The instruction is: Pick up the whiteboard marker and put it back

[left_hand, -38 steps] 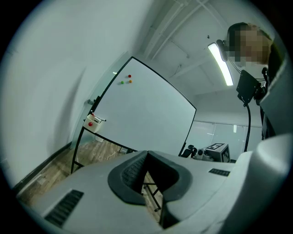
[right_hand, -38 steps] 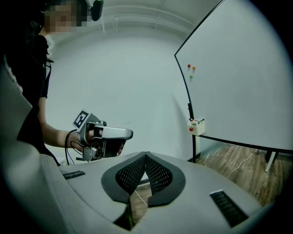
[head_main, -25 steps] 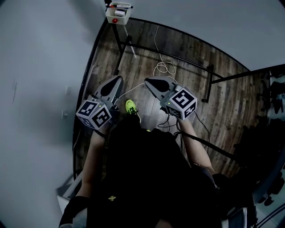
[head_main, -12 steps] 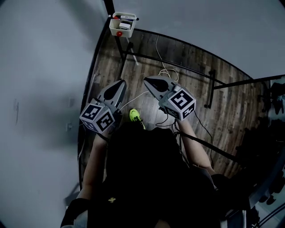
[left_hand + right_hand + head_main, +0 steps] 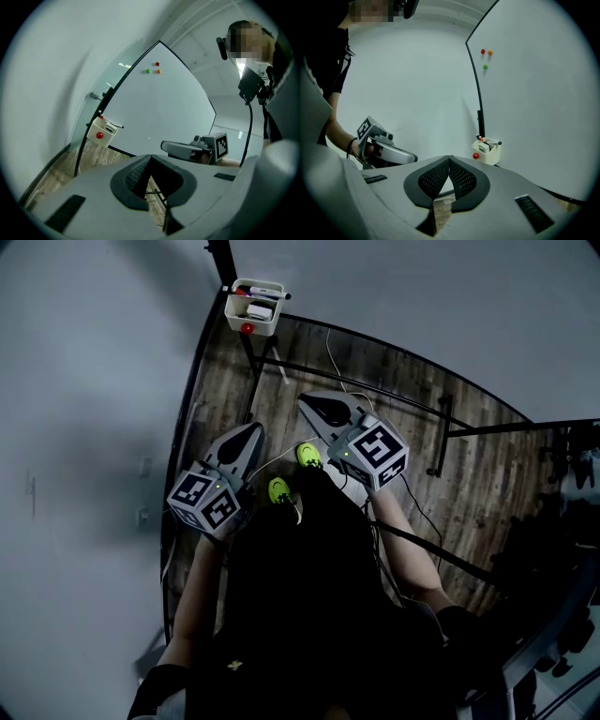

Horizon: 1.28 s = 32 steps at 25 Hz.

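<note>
Whiteboard marker point(image 5: 492, 140): lodged in the white tray point(image 5: 487, 153) at the whiteboard point(image 5: 534, 93) edge, well apart. Left gripper point(image 5: 150, 158), right gripper point(image 5: 450, 158): fingers pressed together, nothing held. Step judged: approach. Next: fingers to be opened, marker straddled.

The grey left gripper point(image 5: 151, 158), jaws together and empty, faces a white plastic box point(image 5: 102, 132) at the black-framed whiteboard's point(image 5: 164, 108) lower-left corner.

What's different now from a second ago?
The person has stepped toward the white tray at the whiteboard: a second yellow shoe shows, and the right tongs have pushed ahead of the left tongs. Both tongs stayed shut and empty; the marker still lies in the tray.
</note>
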Each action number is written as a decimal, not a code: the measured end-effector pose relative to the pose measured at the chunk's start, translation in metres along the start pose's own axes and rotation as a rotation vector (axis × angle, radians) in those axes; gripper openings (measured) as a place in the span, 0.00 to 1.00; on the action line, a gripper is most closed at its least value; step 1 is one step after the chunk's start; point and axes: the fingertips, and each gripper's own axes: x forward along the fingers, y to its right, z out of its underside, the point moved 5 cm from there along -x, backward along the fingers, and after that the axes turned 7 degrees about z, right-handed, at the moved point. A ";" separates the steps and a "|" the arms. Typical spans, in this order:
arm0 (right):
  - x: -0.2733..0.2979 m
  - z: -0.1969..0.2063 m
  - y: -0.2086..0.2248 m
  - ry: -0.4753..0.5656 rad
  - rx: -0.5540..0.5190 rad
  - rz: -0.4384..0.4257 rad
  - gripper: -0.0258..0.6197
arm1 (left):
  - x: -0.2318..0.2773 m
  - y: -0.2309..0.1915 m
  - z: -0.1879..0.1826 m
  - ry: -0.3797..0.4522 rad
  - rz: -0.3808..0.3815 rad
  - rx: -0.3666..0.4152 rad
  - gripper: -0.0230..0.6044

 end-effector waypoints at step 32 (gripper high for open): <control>0.147 -0.013 0.143 -0.081 -0.017 -0.111 0.37 | 0.034 -0.068 -0.035 0.160 -0.328 -0.122 0.09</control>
